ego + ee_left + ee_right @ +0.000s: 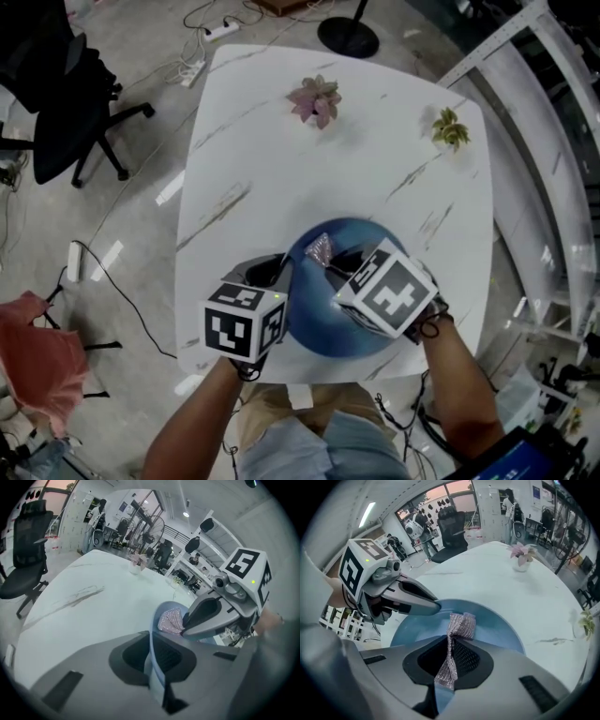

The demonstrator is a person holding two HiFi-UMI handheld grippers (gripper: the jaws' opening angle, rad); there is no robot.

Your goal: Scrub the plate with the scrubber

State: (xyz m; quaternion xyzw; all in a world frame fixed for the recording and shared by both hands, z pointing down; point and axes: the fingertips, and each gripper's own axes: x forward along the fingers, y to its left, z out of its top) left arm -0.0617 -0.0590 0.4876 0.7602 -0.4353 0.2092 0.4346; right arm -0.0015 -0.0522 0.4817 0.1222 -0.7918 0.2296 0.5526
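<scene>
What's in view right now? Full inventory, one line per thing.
table: 1, white marbled, centre
plate: 1, blue, near edge of table, rim in left gripper
scrubber: 1, silvery-pink mesh, over plate, in right gripper
plant: 2, pink at far middle of table; yellow-green at far right
chair: 1, black, floor at left
cloth: 1, red, lower left, off the table
stand base: 1, black, floor beyond table
power strip: 1, white, floor beyond table, among cables
rack: 1, pale grey, right of table
left gripper: 1, grey, shut on plate rim
right gripper: 1, grey, shut on scrubber
</scene>
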